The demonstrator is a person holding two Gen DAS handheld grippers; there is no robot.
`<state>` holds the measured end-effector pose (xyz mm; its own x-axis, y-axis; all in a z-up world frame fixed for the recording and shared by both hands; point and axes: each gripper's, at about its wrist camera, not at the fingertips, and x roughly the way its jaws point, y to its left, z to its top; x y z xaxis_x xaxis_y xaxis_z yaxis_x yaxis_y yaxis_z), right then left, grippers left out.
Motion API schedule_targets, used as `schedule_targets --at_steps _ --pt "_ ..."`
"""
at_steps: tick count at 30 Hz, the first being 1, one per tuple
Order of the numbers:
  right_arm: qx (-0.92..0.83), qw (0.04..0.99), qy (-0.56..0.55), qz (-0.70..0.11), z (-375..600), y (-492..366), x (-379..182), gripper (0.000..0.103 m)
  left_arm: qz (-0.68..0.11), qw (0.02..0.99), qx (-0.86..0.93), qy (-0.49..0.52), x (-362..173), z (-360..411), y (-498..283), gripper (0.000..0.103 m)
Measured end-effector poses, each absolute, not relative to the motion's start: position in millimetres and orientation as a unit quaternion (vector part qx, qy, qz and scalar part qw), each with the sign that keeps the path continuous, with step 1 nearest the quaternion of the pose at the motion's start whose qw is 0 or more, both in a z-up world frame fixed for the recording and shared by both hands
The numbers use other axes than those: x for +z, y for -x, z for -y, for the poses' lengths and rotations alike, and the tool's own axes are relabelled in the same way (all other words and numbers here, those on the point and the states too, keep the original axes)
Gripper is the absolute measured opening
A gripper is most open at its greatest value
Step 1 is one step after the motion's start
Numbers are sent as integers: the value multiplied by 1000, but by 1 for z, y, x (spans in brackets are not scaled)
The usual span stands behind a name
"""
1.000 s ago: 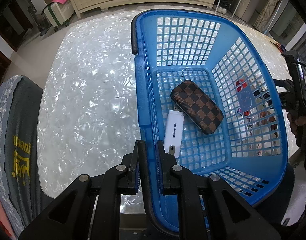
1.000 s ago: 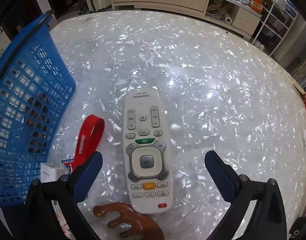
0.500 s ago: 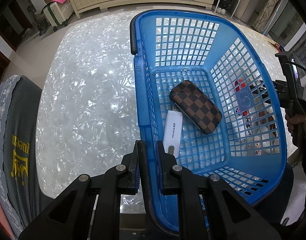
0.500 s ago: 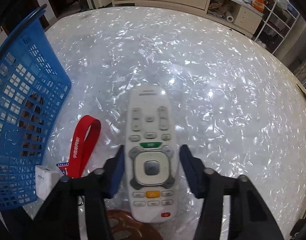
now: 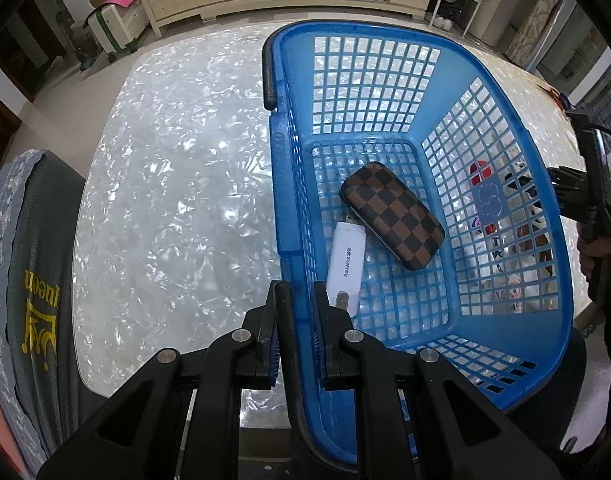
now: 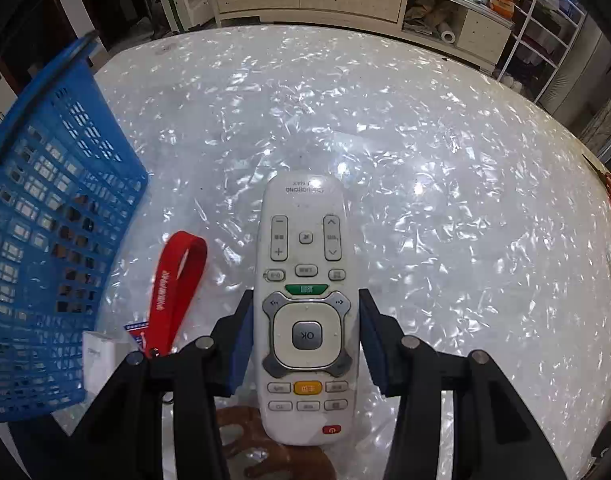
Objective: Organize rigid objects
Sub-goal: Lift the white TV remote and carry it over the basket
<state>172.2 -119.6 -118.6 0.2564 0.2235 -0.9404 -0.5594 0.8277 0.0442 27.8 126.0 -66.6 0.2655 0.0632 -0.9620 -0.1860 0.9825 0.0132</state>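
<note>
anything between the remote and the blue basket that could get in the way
Nothing tall. The right gripper clamps the remote; a flat red strap and small white box lie on the table toward the blue basket, whose wall it must clear.

We see a basket (image 5: 553, 264) standing on the table (image 5: 177, 200), toward its right side in the left wrist view; inside it, a case (image 5: 391, 215) lies on the floor, with a stick-shaped device (image 5: 345, 262) just to its left and partly tucked under it; the left gripper (image 5: 301, 300) sits at the basket's near left rim. In the right wrist view, a remote (image 6: 305, 304) lies between the fingers of the right gripper (image 6: 305, 336); a strap (image 6: 175, 292) lies to its left; the basket (image 6: 65, 216) stands farther left; a small box (image 6: 101, 356) sits beside the basket's near corner.
</note>
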Motion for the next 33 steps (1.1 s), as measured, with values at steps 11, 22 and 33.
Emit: schedule_targets --at_steps 11,22,33 --pt "271 787 146 -535 127 -147 -62 46 -599 795 80 46 -65 -125 -28 15" --pt "304 798 144 -500 111 -113 -1 46 -594 799 80 44 -65 -125 -27 15" --pt "353 792 156 -472 64 -92 31 46 -589 803 84 38 -65 -123 -25 15"
